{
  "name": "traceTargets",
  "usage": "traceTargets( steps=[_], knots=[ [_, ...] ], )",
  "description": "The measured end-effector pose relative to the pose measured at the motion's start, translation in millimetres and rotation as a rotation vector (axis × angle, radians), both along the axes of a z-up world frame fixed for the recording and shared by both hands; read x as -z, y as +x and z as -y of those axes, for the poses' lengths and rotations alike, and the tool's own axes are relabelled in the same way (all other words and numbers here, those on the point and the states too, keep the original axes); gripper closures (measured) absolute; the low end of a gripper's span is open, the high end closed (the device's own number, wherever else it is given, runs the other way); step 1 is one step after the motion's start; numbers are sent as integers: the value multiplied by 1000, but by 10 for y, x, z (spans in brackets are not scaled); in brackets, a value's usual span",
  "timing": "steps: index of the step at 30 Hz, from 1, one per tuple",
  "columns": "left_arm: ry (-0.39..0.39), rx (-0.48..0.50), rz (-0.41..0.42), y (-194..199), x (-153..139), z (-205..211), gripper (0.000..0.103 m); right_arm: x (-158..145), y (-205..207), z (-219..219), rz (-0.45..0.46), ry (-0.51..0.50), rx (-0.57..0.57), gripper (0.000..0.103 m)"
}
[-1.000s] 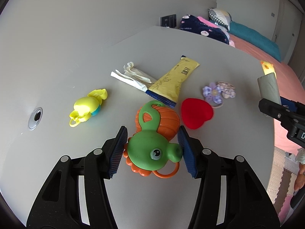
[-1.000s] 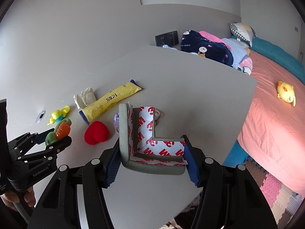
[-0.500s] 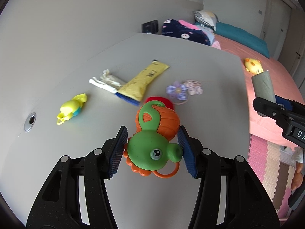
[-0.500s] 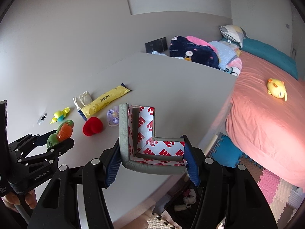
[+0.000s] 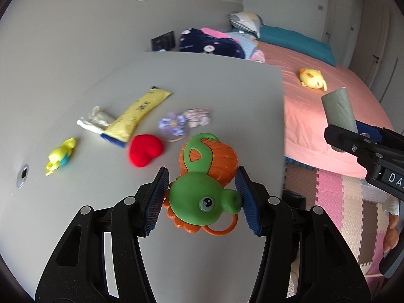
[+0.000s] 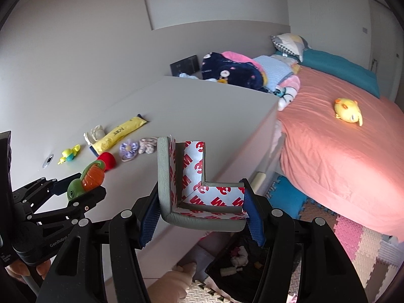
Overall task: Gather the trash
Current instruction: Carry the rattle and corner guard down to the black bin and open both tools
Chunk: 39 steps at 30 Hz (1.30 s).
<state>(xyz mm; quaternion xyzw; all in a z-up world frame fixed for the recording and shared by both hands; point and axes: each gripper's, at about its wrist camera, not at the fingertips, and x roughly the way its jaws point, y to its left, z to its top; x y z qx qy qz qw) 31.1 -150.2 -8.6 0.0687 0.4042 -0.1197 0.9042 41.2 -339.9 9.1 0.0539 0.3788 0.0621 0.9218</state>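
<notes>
Left gripper (image 5: 202,199): fingers closed on the green-and-orange toy (image 5: 204,189), blue pads pressing its sides; toy held above the near part of the surface (image 5: 214,83).
Right gripper (image 6: 202,214): fingers clamped on the grey L-shaped corner guard (image 6: 194,194), printed adhesive backing facing up; held past the surface's edge.
Bin (image 6: 242,260): dark container on the floor below the right gripper, scraps already inside; only partly visible between the fingers.
Left on surface: yellow packet (image 5: 137,116), crumpled white wrapper (image 5: 97,121), red heart (image 5: 145,150), small yellow toy (image 5: 60,157), two flower clips (image 5: 184,122).
Step, as I judge it: both hands carrying their loads off the surface toward the bin.
Risk 1: the toy is rounded and smooth, gripped at its widest part; a tilt could let it roll out short of the bin.
Risk 2: the guard is wide and stiff; released off-centre it may catch the bin rim and land on the foam floor mat (image 6: 358,242).
Risk 3: exposed adhesive could stick to a pad and refuse to drop.
Risk 4: the two grippers are near each other over one small bin; they may collide.
</notes>
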Motion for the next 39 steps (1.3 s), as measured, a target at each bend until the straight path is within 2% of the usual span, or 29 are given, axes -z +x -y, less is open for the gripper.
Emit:
traceTargets(
  steps=[24, 39],
  knots=[
    [-4, 268, -21, -251, 49, 1290, 49, -67, -508, 1165, 6, -11, 227, 43],
    [6, 343, -67, -218, 183, 1608, 49, 52, -435, 1487, -18, 6, 294, 42]
  ],
)
